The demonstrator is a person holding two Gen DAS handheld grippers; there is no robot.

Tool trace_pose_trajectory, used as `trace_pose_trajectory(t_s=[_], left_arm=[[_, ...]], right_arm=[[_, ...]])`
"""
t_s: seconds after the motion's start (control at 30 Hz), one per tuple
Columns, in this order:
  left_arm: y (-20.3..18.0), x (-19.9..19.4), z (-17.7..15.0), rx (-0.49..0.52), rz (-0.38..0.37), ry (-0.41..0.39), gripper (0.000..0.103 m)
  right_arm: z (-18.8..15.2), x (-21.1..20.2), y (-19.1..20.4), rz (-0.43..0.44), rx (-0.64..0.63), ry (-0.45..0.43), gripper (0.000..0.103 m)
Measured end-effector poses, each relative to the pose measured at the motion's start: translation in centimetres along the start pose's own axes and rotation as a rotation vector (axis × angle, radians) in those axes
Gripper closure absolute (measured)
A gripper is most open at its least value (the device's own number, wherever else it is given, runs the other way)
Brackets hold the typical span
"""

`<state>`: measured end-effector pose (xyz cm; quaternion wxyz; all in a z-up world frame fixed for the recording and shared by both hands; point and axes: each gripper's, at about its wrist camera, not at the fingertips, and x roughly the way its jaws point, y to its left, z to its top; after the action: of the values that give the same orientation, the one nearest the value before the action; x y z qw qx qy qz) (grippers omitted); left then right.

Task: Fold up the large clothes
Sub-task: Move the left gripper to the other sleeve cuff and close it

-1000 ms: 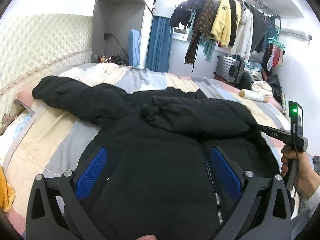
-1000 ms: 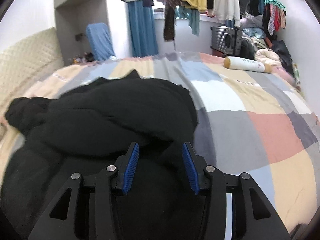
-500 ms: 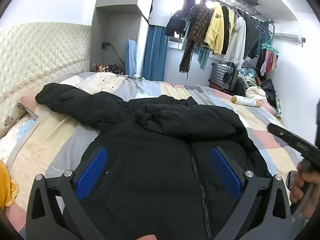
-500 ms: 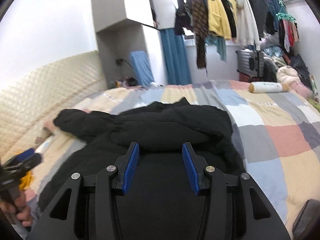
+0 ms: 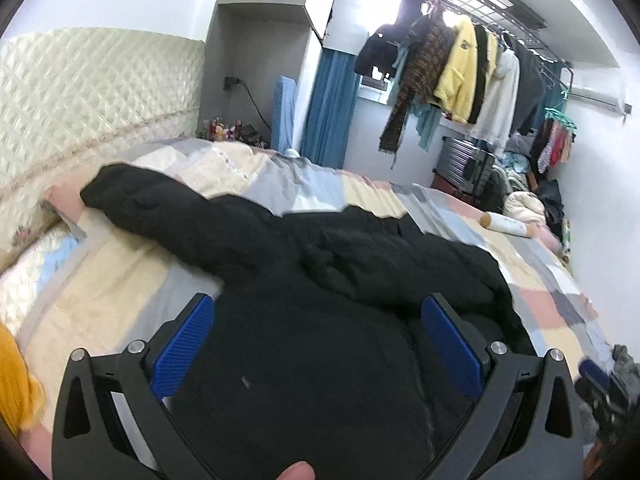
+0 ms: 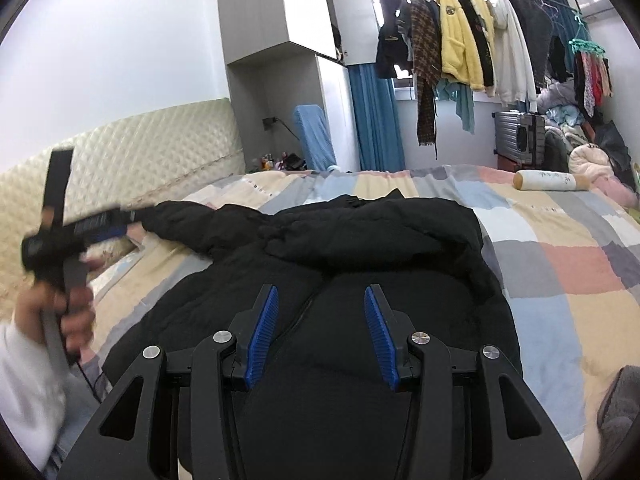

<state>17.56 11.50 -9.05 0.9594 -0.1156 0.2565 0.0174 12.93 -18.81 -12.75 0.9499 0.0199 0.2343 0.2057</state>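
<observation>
A large black puffy jacket (image 5: 320,312) lies on the bed, also in the right wrist view (image 6: 360,248). Its right sleeve is folded across the chest; its left sleeve (image 5: 160,208) stretches out toward the headboard. My left gripper (image 5: 316,336) is open and empty, held above the jacket's body. It shows blurred at the left of the right wrist view (image 6: 116,224), near the outstretched sleeve's end. My right gripper (image 6: 320,320) is open and empty above the jacket's lower middle.
The bed has a patchwork checked cover (image 6: 560,256) and a quilted cream headboard (image 5: 80,104). A white bolster (image 6: 548,181) lies at the far side. Hung clothes (image 6: 460,40), a suitcase (image 6: 516,136) and piles stand beyond. A yellow cloth (image 5: 16,384) lies at the left.
My right gripper let go of the folded sleeve, pulled back and rose. My left gripper swung leftward toward the outstretched sleeve.
</observation>
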Motion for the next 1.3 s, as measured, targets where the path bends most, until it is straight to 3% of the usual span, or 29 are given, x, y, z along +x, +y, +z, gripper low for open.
trace_pose_trajectory(t_s=[0.13, 0.23, 0.37, 0.5, 0.53, 0.57, 0.7, 0.8, 0.87, 1.17, 1.3], left_arm=[[4.0, 2.1, 3.3, -0.030, 0.032, 0.004, 0.000], [8.8, 4.6, 5.7, -0.090, 0.080, 0.052, 0.000], [16.3, 7.3, 8.2, -0.126, 0.156, 0.043, 0.000], [24.1, 10.3, 8.3, -0.258, 0.173, 0.060, 0.000], [25.9, 10.8, 8.2, -0.304, 0.169, 0.055, 0.000], [27.6, 11.4, 7.9, -0.350, 0.161, 0.048, 0.000], [33.5, 14.6, 6.5, -0.475, 0.151, 0.030, 0.001], [36.1, 16.9, 5.9, -0.510, 0.139, 0.031, 0.002], [37.4, 18.3, 6.0, -0.528, 0.111, 0.023, 0.006], [41.9, 24.2, 5.2, -0.691, 0.024, 0.012, 0.009], [42.5, 24.6, 4.7, -0.767, 0.014, -0.054, 0.015]], right_arm=[[-0.5, 0.4, -0.4, 0.004, 0.023, 0.019, 0.060], [-0.8, 0.8, -0.6, 0.014, 0.044, 0.040, 0.059], [-1.2, 1.4, -0.7, -0.001, 0.069, 0.056, 0.051], [-1.1, 2.5, -0.9, -0.033, 0.093, 0.073, 0.040], [-1.0, 2.7, -0.9, -0.044, 0.095, 0.074, 0.030], [-1.0, 3.1, -0.8, -0.053, 0.096, 0.075, 0.027], [-0.9, 4.8, -0.2, -0.058, 0.110, 0.112, 0.025], [-0.6, 6.5, 0.9, -0.053, 0.095, 0.128, 0.025], [-0.4, 7.5, 1.2, -0.047, 0.112, 0.135, 0.017], [0.1, 10.6, 0.8, -0.066, 0.178, 0.185, 0.017], [-0.2, 11.1, 1.0, -0.090, 0.156, 0.208, 0.017]])
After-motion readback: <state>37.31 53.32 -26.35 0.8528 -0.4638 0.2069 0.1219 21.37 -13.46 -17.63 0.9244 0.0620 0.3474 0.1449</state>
